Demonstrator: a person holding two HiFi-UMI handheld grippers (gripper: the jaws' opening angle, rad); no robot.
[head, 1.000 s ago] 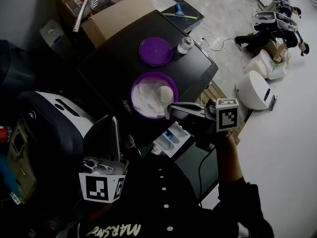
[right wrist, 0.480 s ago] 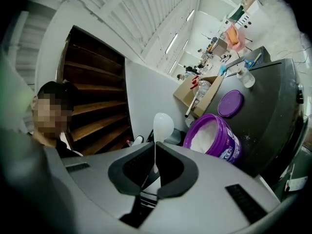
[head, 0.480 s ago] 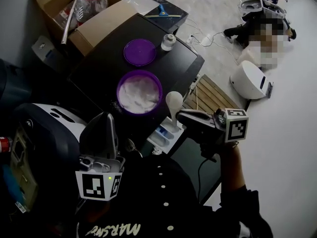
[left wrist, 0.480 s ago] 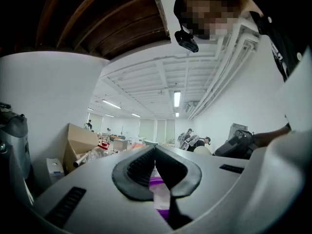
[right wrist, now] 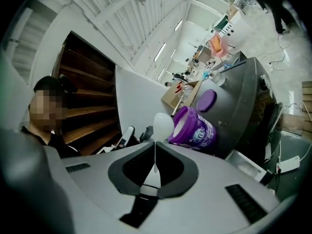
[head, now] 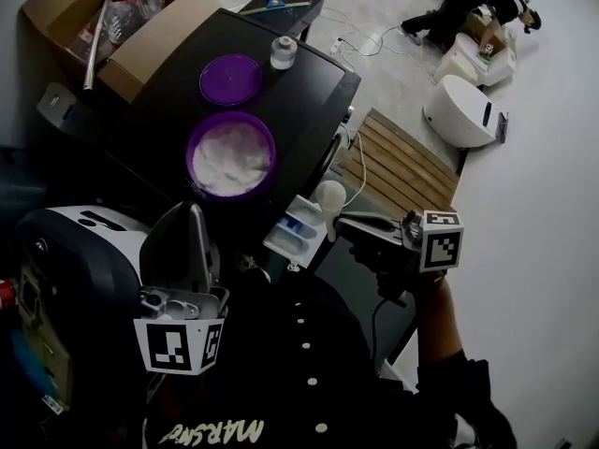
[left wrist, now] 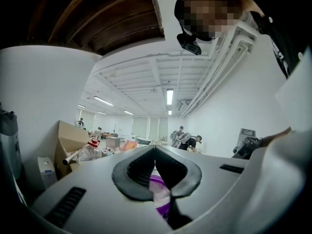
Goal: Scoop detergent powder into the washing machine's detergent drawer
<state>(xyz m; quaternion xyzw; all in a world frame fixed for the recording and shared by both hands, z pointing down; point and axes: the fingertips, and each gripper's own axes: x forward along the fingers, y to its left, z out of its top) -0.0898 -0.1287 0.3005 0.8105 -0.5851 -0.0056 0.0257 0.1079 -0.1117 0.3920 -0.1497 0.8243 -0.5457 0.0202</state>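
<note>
A purple tub (head: 231,154) full of white detergent powder stands open on the black washing machine top (head: 309,101), with its purple lid (head: 230,79) lying behind it. The white detergent drawer (head: 297,231) is pulled out from the machine's front. My right gripper (head: 343,221) is shut on the handle of a white spoon (head: 329,195), whose bowl hovers just right of the drawer. In the right gripper view the spoon (right wrist: 163,126) sticks up from the gripper (right wrist: 155,145), the tub (right wrist: 192,128) behind it. My left gripper (head: 194,211) hangs back at lower left, its jaws (left wrist: 154,147) shut and holding nothing.
A small white jar (head: 284,51) stands near the lid. A cardboard box (head: 84,17) with a plastic bottle sits behind the machine. A white appliance (head: 65,260) is at my left. A wooden pallet (head: 402,157) and a white round device (head: 463,110) lie on the floor right.
The right gripper carried the spoon from over the tub rightward and toward me, to beside the drawer. The left gripper shifted slightly.
</note>
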